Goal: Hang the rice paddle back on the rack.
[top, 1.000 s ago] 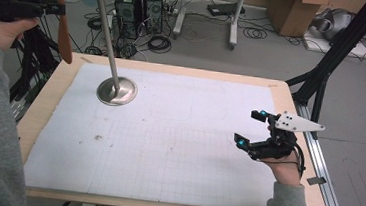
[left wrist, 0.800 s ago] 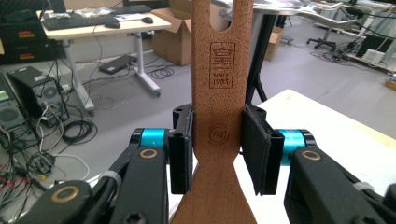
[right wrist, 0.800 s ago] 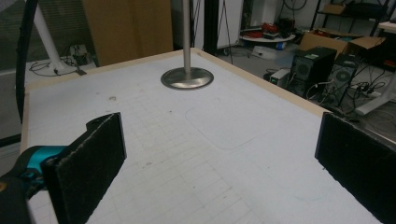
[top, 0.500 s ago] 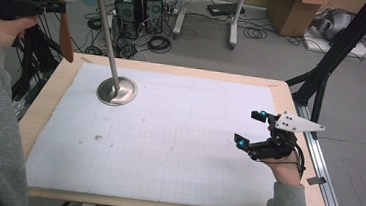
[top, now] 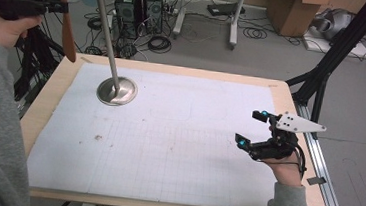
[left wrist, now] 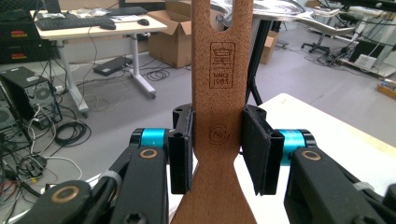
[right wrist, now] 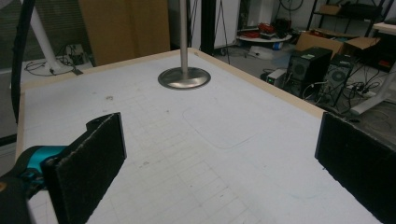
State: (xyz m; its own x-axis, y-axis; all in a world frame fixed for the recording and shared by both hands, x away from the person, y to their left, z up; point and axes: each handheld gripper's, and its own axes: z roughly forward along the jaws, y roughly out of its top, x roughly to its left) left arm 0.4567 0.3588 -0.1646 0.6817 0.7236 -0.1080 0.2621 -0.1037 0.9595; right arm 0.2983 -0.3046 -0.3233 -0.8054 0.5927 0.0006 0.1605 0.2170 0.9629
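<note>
Wooden and flat, the slotted utensil [left wrist: 218, 116] is clamped between the left gripper's [top: 54, 6] fingers, held high near the metal stand [top: 109, 46], probably to hang on its top, while the right gripper [top: 261, 135] hovers over the surface [top: 167, 147], fingers apart.

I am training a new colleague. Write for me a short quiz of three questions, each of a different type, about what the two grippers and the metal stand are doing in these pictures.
1. True or false: the left gripper is shut on a wooden utensil.
2. Multiple choice: the right gripper is (A) open over the table, holding nothing; (B) shut on the stand's pole; (C) lying on the floor.
3. Fill in: the metal stand has its round base on the white ____.

Key: 1 true; 2 A; 3 mat.
</note>
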